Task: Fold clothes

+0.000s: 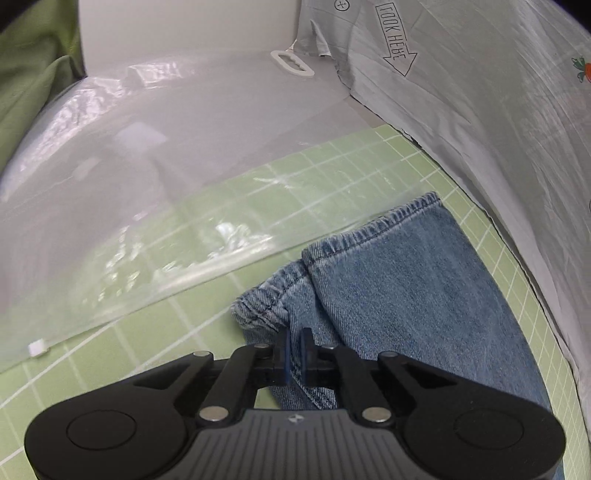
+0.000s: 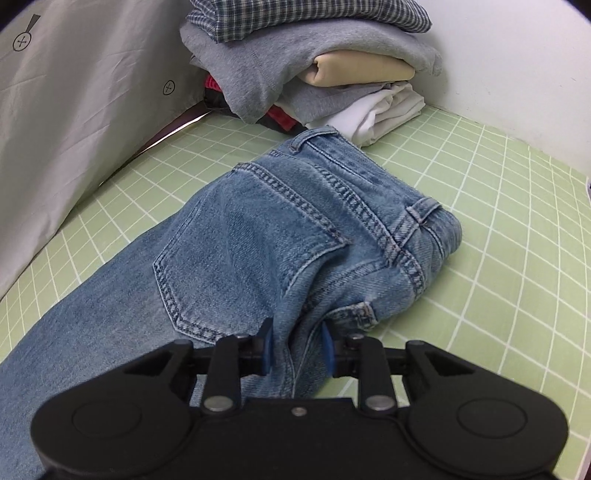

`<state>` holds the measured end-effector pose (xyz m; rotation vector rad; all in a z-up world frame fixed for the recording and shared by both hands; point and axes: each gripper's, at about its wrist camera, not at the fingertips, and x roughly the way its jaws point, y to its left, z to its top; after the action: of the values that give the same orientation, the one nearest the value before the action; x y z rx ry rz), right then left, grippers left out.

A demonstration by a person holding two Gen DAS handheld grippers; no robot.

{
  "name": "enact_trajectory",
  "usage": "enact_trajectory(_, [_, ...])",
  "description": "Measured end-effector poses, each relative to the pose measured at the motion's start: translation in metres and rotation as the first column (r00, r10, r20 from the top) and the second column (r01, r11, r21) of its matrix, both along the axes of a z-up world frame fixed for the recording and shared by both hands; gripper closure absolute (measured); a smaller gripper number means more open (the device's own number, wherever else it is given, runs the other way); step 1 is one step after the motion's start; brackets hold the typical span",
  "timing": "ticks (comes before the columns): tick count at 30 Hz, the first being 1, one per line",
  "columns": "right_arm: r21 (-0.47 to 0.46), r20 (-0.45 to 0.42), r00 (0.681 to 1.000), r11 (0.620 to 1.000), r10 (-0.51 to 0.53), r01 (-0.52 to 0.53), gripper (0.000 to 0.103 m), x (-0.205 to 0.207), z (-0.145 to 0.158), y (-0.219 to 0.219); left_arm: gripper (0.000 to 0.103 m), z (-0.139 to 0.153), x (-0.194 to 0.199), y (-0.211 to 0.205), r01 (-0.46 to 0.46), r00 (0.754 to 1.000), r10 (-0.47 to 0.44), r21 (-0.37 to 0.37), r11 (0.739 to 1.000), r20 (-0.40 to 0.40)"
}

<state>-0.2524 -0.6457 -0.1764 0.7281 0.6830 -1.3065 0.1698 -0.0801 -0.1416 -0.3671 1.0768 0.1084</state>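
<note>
Left wrist view: left tongs point(image 1: 294, 341) clenched on jeans point(image 1: 388, 295) leg; right tongs point(image 2: 297, 347) clamping waistband.

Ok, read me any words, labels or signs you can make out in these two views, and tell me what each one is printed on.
"LOOK HERE", inside an arrow outline, upside down: on the grey printed sheet.
Circled cross mark, no letters: same sheet, near the top edge; two more in the right wrist view.
Small carrot-like picture, no text: same sheet.
The jeans and the folded clothes stack: no readable text.
</note>
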Motion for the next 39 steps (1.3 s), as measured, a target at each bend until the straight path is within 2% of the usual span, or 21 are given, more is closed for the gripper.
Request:
enact_trajectory(1, [0.0,-0.009,1.0,1.0,0.016,-0.016,0.076,-0.003,0.0,-0.002,0.103,0.001,-0.015,0.009,-0.009,1.0,0.009,0.009,1.0,-0.007])
enact_trajectory(3, [-0.007,-0.035,0.998,0.998,0.056,-0.056,0.076,-0.006,0.0,-0.005,0.103,0.003,-0.046,0.026,-0.028,0.999,0.028,0.029,0.999,-0.02])
enact_trajectory(6, [-0.02,-0.093,0.988,0.992,0.12,-0.122,0.07,-0.006,0.0,-0.002,0.103,0.006,-0.092,0.052,-0.056,0.998,0.058,0.053,0.997,-0.038])
enact_trajectory(9, [-0.02,-0.163,0.973,0.985,0.166,-0.171,0.069,0.0,0.004,0.01,0.103,0.007,-0.11,0.065,-0.094,0.995,0.094,0.004,0.996,-0.041])
enact_trajectory(11, [-0.034,-0.184,0.968,0.983,0.173,-0.182,0.066,0.003,0.009,0.026,0.102,0.014,-0.117,0.062,-0.067,0.998,0.067,-0.007,0.998,-0.008])
enact_trajectory(12, [-0.04,-0.179,0.967,0.981,0.182,-0.192,0.061,0.005,0.011,0.034,0.102,0.017,-0.12,0.061,-0.053,0.999,0.053,-0.011,0.999,0.007])
enact_trajectory(13, [-0.047,-0.168,0.967,0.978,0.192,-0.202,0.053,0.007,0.014,0.043,0.098,0.019,-0.119,0.058,-0.036,0.999,0.036,-0.01,0.999,0.017])
enact_trajectory(15, [-0.062,-0.143,0.967,0.973,0.212,-0.223,0.046,0.014,0.019,0.063,0.088,0.023,-0.118,0.052,-0.003,0.999,0.003,-0.006,1.0,0.036])
enact_trajectory(16, [-0.07,-0.131,0.966,0.97,0.222,-0.232,0.044,0.017,0.021,0.073,0.087,0.025,-0.118,0.05,0.014,0.999,-0.014,-0.004,1.0,0.045])
enact_trajectory(23, [-0.073,0.012,0.967,0.964,0.256,-0.255,0.041,0.039,0.036,0.136,0.087,0.025,-0.088,0.035,0.097,0.993,-0.093,-0.046,0.994,0.076])
enact_trajectory(26, [-0.057,0.01,0.954,0.952,0.3,-0.299,0.039,0.055,0.031,0.158,0.087,0.016,-0.065,0.027,0.108,0.993,-0.104,-0.072,0.992,0.064])
enact_trajectory(30, [-0.012,-0.084,0.932,0.935,0.352,-0.354,0.033,0.076,0.018,0.178,0.084,0.003,-0.036,0.013,0.132,0.991,-0.131,-0.108,0.985,0.014])
enact_trajectory(34, [0.033,-0.138,0.916,0.926,0.378,-0.377,0.029,0.083,0.008,0.192,0.078,-0.006,-0.023,-0.003,0.198,0.98,-0.2,-0.065,0.978,-0.017])
enact_trajectory(39, [-0.002,-0.235,0.878,0.903,0.418,-0.431,0.026,0.1,0.003,0.202,0.078,-0.018,-0.013,-0.004,0.212,0.976,-0.215,-0.07,0.975,-0.04])
